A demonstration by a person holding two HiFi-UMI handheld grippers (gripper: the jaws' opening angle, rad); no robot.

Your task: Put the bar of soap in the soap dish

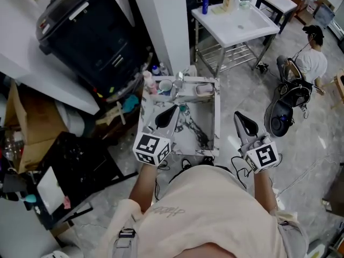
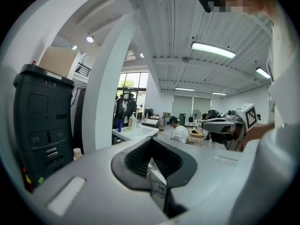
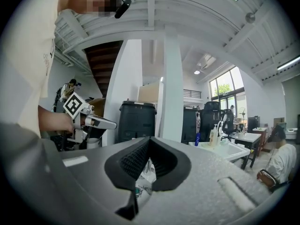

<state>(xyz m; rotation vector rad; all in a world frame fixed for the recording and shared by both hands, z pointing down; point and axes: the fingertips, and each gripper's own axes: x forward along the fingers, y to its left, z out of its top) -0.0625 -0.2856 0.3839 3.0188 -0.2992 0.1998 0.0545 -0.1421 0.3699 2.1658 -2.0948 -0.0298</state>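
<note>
A small marble-topped table (image 1: 207, 123) stands in front of me in the head view. At its far right corner lies a pale oblong thing (image 1: 204, 89); I cannot tell whether it is the soap or the dish. My left gripper (image 1: 172, 109) hovers over the table's left half, jaws shut and empty. My right gripper (image 1: 237, 114) hangs just off the table's right edge, jaws shut and empty too. Each gripper view looks level across the room. In them the left gripper (image 2: 151, 144) and the right gripper (image 3: 149, 144) show closed pads, with a sliver of marble below.
Bottles (image 1: 148, 81) and a cup (image 1: 165, 85) crowd the table's far left corner. A big black bin (image 1: 88, 31) stands at upper left. A white pillar (image 1: 164, 20) rises behind the table. A white sink stand (image 1: 236, 23) is further back. A person (image 1: 312, 61) sits at the right.
</note>
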